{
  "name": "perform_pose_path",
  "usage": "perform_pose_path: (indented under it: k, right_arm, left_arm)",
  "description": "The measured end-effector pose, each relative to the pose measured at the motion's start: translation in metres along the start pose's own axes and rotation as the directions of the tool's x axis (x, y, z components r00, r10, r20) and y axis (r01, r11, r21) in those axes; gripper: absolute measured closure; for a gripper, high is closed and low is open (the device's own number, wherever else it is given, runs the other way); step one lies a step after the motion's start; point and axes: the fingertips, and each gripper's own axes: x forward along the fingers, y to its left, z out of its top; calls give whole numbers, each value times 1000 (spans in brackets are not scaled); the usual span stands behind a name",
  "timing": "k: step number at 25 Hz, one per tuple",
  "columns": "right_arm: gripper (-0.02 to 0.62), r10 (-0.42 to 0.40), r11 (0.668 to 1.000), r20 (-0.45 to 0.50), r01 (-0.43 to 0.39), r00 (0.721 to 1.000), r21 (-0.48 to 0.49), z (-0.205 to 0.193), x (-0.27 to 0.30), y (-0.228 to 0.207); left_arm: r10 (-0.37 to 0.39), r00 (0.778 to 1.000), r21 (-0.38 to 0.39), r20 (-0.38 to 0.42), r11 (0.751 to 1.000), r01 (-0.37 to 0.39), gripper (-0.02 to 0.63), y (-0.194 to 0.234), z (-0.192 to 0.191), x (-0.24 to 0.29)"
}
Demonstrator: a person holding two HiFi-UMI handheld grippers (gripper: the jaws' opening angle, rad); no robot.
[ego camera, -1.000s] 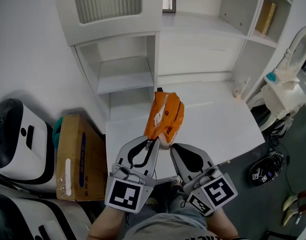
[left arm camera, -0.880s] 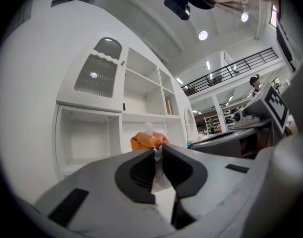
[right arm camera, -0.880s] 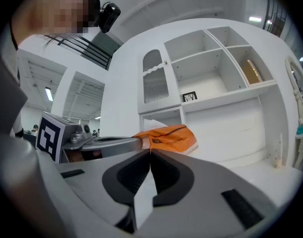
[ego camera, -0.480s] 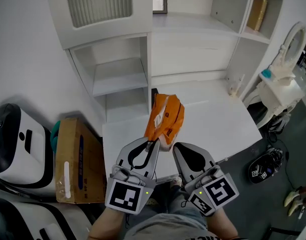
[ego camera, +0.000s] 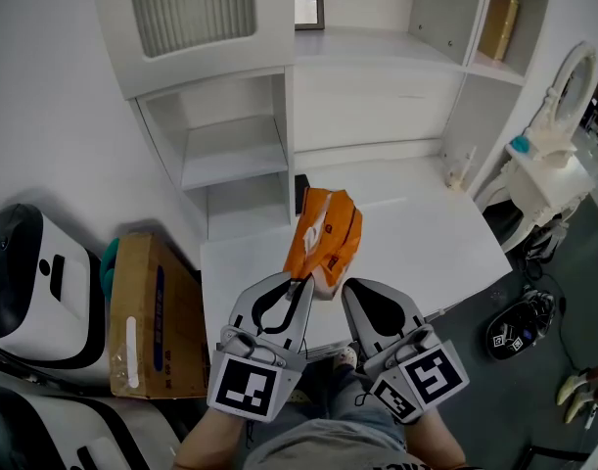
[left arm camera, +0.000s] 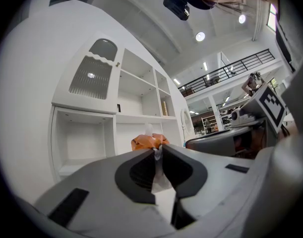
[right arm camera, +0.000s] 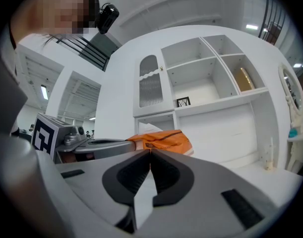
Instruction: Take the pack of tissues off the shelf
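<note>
The orange tissue pack (ego camera: 324, 235) hangs over the white desk (ego camera: 436, 233) in front of the shelf unit (ego camera: 230, 150). My left gripper (ego camera: 303, 280) is shut on the pack's lower clear-plastic edge. In the left gripper view the jaws pinch that thin edge at the left gripper (left arm camera: 157, 150), with the orange pack (left arm camera: 148, 142) just beyond the tips. My right gripper (ego camera: 344, 286) sits beside it, shut with nothing between its jaws. In the right gripper view, the pack (right arm camera: 161, 140) shows behind the shut tips of the right gripper (right arm camera: 150, 150).
A small picture frame (ego camera: 308, 0) stands on the upper shelf and a brown box (ego camera: 500, 27) in the right cubby. A small bottle (ego camera: 462, 169) stands at the desk's back right. A cardboard box (ego camera: 150, 311) and a white machine (ego camera: 24, 272) are on the left, a white dresser (ego camera: 548, 174) on the right.
The head view has shifted a little to the left. The pack and both grippers keep nearly the same pose and have drifted slightly lower in the picture.
</note>
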Motion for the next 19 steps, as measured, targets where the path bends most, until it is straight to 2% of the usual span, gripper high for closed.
perform_pose_path:
  k: [12, 19]
  right_arm:
    - [589, -1, 1000, -10, 1, 1000, -6, -2, 10, 3]
    - [589, 5, 1000, -13, -5, 1000, -13, -2, 2, 5]
  left_arm:
    - [8, 1000, -8, 2, 1000, -8, 563, 11, -2, -2]
    - [16, 1000, -11, 7, 1000, -15, 563, 3, -1, -7]
